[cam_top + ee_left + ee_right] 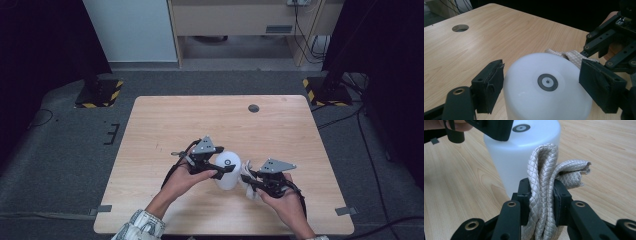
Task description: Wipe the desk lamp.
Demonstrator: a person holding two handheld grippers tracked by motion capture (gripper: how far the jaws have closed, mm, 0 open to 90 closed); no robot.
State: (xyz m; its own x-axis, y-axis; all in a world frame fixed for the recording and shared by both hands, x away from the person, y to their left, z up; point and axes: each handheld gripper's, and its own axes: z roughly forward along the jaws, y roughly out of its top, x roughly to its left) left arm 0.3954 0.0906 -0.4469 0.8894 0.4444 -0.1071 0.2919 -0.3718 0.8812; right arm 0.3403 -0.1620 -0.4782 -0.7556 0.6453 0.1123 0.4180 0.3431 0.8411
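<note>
A white plastic cylinder [228,175] with a small black disc on its top [547,82] stands upright near the front middle of the wooden table [200,120]. My left gripper [224,167] straddles its upper rim, one pad [489,87] against each side, shut on it. Just right of the cylinder, my right gripper [252,181] is shut on a folded beige quilted cloth [544,170]. The cloth bulges up out of the jaws and leans against the cylinder's side [511,165]. In the left gripper view the cloth [574,56] shows behind the cylinder.
A round cable hole [253,108] sits in the table's far right part. Bare wood spreads behind and to both sides of the grippers. Two black stand bases with yellow-black tape [100,92] [327,92] rest on the floor beyond the far corners.
</note>
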